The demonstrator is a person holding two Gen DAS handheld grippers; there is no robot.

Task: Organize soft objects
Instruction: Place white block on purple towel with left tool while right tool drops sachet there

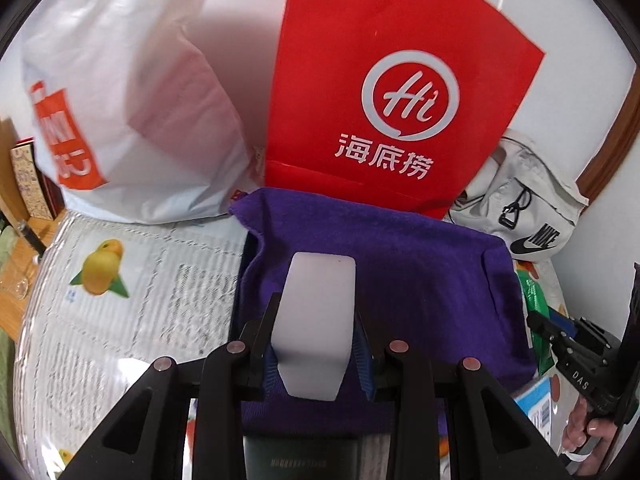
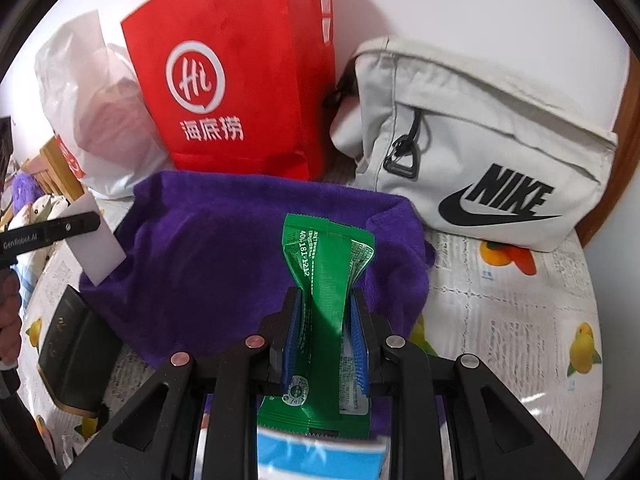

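A purple towel [image 1: 400, 280] lies bunched on the table in front of a red paper bag [image 1: 384, 92]; the towel also shows in the right wrist view [image 2: 208, 256]. My left gripper [image 1: 316, 344] is shut on a white soft block [image 1: 316, 320] and holds it over the towel. The block and the left gripper's tip also show at the left of the right wrist view [image 2: 96, 248]. My right gripper [image 2: 324, 340] is shut on a green snack packet [image 2: 324, 292], squeezed at its middle, above the towel's near edge.
A white plastic bag [image 1: 120, 120] stands left of the red bag. A pale Nike pouch [image 2: 480, 152] lies at the right. A dark box [image 2: 76, 348] sits left of the towel. A blue-white packet [image 2: 320, 456] lies under my right gripper. The tablecloth [image 1: 132, 280] has fruit prints.
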